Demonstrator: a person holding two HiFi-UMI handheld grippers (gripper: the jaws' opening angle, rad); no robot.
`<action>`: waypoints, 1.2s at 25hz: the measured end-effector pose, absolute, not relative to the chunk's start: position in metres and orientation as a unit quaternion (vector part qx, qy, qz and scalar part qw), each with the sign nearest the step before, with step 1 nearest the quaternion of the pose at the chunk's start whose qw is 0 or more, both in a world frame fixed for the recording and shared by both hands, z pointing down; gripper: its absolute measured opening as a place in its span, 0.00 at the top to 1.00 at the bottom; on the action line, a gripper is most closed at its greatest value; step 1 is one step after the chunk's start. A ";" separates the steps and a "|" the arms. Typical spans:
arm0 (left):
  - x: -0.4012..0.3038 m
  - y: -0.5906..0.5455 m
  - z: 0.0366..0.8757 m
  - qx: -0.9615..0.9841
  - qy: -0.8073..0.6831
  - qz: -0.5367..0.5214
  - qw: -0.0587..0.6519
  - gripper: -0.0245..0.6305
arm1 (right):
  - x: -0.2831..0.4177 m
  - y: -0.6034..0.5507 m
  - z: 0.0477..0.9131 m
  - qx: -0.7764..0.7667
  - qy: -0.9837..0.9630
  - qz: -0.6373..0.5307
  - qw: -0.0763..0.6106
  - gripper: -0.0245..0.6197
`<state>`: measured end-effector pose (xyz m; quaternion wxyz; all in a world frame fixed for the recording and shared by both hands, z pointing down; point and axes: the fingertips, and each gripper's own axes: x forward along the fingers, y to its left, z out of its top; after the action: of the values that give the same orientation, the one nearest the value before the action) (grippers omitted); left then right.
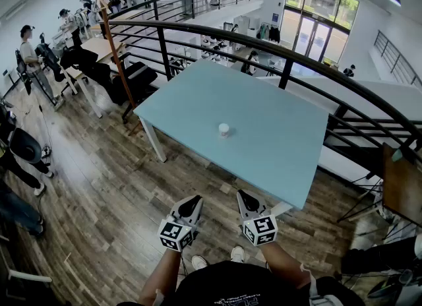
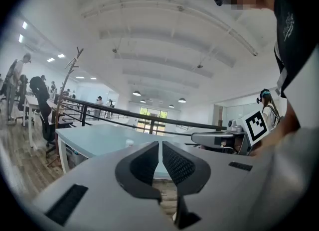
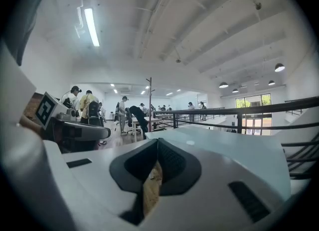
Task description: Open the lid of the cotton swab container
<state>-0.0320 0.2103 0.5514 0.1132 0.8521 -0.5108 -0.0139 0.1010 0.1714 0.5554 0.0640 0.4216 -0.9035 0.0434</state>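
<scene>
Forearms come first, reaching forward from the dark shirt [image 1: 231, 285] at the bottom of the head view: the left forearm [image 1: 165, 275] and the right forearm [image 1: 285, 264] run roughly side by side, slightly spread, each ending in a hand-held gripper. Both are held over the wood floor [image 1: 112, 186], short of the near edge of the pale blue table [image 1: 264, 100], with the person's shoes [image 1: 198, 262] just below them. Behind the table a dark railing [image 1: 264, 47] curves past.

Left gripper [image 1: 196, 199] points about level toward the table, its marker cube [image 1: 177, 233] facing up. In the left gripper view its jaws [image 2: 160, 143] stand only a thin slit apart, with nothing between them and touching nothing.

Right gripper [image 1: 241, 194] points a little downward, near the left one but apart from it. In the right gripper view its jaws [image 3: 157, 140] are pressed together, clenched on nothing.

Smallest is the swab container [image 1: 224, 130], a little white tub standing upright alone near the middle of the tabletop, well apart from both grippers. The left gripper view shows it on the table beyond the left jaw [image 2: 129, 143]. Its lid is too small to make out.
</scene>
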 end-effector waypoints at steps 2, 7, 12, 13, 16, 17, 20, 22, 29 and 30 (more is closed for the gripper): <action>-0.033 0.213 0.551 0.854 -0.508 -0.010 0.111 0.91 | 0.099 0.173 0.557 0.422 -0.903 0.044 0.067 0.93; -0.042 0.217 0.551 0.854 -0.507 -0.010 0.112 0.91 | 0.090 0.177 0.557 0.421 -0.903 0.042 0.072 0.93; -0.058 0.225 0.557 0.854 -0.507 -0.004 0.116 0.91 | 0.076 0.182 0.559 0.417 -0.905 0.041 0.073 0.93; -0.062 0.227 0.558 0.853 -0.508 -0.004 0.117 0.91 | 0.073 0.183 0.560 0.414 -0.907 0.044 0.070 0.93; -0.076 0.231 0.559 0.853 -0.508 -0.005 0.117 0.91 | 0.058 0.187 0.562 0.406 -0.910 0.057 0.062 0.93; -0.081 0.234 0.560 0.853 -0.508 -0.005 0.117 0.91 | 0.054 0.189 0.563 0.405 -0.910 0.059 0.061 0.93; -0.095 0.240 0.560 0.854 -0.507 -0.005 0.117 0.91 | 0.040 0.193 0.563 0.409 -0.909 0.055 0.063 0.93; -0.103 0.243 0.560 0.855 -0.507 -0.004 0.112 0.91 | 0.033 0.195 0.563 0.413 -0.907 0.050 0.062 0.93; -0.109 0.247 0.563 0.870 -0.486 0.024 0.081 0.91 | 0.021 0.194 0.569 0.420 -0.904 0.048 0.065 0.93; -0.110 0.247 0.563 0.870 -0.485 0.021 0.086 0.91 | 0.018 0.194 0.570 0.420 -0.904 0.047 0.065 0.93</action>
<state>-0.1105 0.2468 0.5626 0.0858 0.8698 -0.4855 0.0211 0.0184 0.1941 0.5700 0.0648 0.4201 -0.9039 0.0468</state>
